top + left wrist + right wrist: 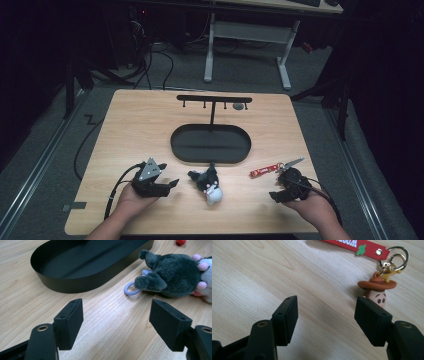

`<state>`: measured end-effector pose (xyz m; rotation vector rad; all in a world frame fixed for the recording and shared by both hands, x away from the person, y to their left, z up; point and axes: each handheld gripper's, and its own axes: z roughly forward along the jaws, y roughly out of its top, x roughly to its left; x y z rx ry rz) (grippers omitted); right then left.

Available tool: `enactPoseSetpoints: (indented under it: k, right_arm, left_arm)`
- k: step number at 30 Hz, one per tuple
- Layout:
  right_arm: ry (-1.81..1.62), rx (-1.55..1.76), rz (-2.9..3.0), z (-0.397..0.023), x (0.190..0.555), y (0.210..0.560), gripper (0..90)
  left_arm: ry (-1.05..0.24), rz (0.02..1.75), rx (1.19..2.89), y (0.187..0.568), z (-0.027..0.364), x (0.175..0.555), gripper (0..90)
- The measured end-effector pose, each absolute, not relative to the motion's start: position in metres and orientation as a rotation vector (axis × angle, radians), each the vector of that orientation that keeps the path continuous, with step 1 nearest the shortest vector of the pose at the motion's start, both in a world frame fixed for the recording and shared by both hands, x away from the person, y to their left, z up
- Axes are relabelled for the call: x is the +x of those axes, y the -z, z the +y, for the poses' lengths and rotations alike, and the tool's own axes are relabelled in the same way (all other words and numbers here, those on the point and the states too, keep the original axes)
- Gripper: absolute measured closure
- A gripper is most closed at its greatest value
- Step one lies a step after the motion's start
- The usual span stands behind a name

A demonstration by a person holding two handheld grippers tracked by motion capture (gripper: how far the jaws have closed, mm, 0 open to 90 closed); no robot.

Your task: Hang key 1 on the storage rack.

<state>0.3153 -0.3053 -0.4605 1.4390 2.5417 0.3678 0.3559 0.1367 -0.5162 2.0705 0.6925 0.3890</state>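
I have both tongs low over the near edge of the wooden table, one in each hand. My left gripper stands wide open with nothing between its jaws, aimed at the plush keychain, a dark grey and white soft toy lying just near of the black oval tray. In the left gripper view its pale blue ring lies flat on the wood beside the tray wall, which I judge is the part to pick it up by. My right gripper is also open and empty, its jaws apart over bare wood, with the cowboy keychain just far of its right jaw and not touched. That keychain's red strap runs off to the far left, joined by a metal ring. Behind the tray rises a black hanger stand with small pegs under its bar, and one small grey thing already hangs at its right end. I take it the keychains lie near so each hand can lift one to a peg.
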Motion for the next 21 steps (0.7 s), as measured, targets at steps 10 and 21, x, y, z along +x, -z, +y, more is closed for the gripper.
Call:
enactPoseSetpoints:
  k: [10,21]
  right_arm:
    - [-0.308,1.478,2.518,-0.323,0.316,0.460,37.9]
    - [-0.270,1.502,2.534,-0.328,0.329,0.461,42.1]
  left_arm:
    - [-0.381,0.679,2.093,0.518,0.135,0.356,27.9]
    - [-0.380,0.669,2.081,0.517,0.135,0.355,28.4]
